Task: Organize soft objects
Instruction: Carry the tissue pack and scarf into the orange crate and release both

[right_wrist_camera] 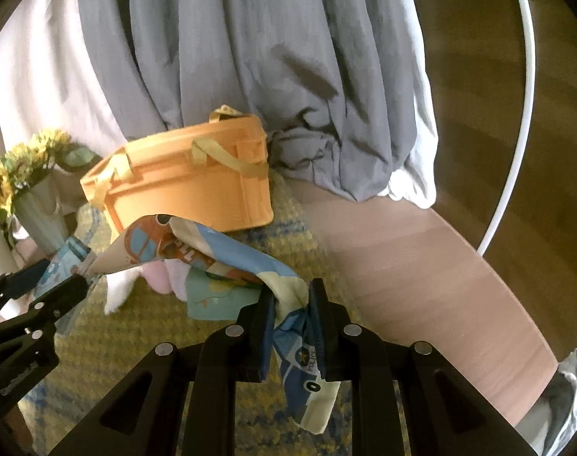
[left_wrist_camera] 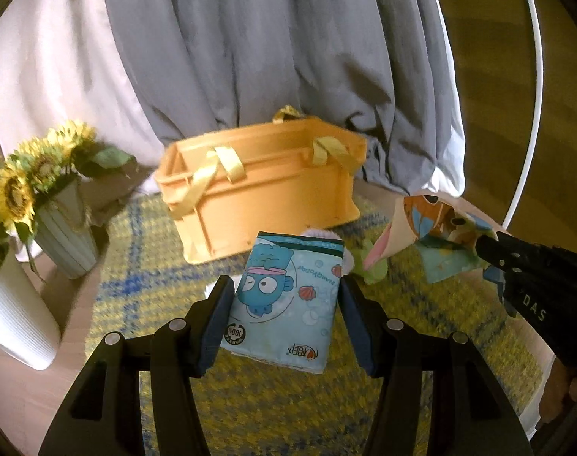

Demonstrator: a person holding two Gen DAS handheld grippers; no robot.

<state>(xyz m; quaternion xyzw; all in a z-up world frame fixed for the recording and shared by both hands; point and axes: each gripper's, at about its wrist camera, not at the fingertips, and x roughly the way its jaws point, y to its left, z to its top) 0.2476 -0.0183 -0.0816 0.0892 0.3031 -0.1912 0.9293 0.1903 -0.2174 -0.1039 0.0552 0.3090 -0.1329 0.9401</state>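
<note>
We see two matte-black plastic grippers w/ angular, cut-out linkage arms. Left gripper [left_wrist_camera: 284,296]: dark navy-blue pads on fingers [left_wrist_camera: 216,323], round silver pivot pins at each joint. Right gripper [right_wrist_camera: 290,300]: same build, blue pads, four silver pins; white "DAS" lettering on its side in left wrist view. Bit of bare skin shows at that view's lower right edge.

Orange basket [left_wrist_camera: 265,186] open-topped ahead, grey drape [left_wrist_camera: 273,49] close behind it, sunflower vases [left_wrist_camera: 66,235] crowding left, bare bench [right_wrist_camera: 421,277] free to the right
</note>
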